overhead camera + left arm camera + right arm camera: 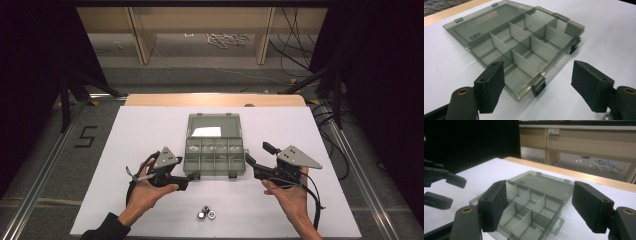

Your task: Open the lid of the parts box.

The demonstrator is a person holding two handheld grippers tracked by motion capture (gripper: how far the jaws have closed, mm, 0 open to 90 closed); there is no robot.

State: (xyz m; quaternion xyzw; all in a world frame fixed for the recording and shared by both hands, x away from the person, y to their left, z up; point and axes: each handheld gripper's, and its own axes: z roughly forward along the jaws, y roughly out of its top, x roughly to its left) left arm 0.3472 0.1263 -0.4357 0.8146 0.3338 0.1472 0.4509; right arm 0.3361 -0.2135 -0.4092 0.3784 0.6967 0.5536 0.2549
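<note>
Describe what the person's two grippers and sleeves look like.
Both the left gripper and the right gripper are black, each with two flat rectangular jaws on arms with brass-coloured pivot holes. A grey three-cornered plate tops each, and a black cable trails from each. A dark sleeve covers the left forearm.

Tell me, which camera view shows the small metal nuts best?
The high view: three metal nuts lie clustered on the white table, near its front edge between the hands. The left gripper view catches only a rounded metal bit at its bottom edge, perhaps one nut.
</note>
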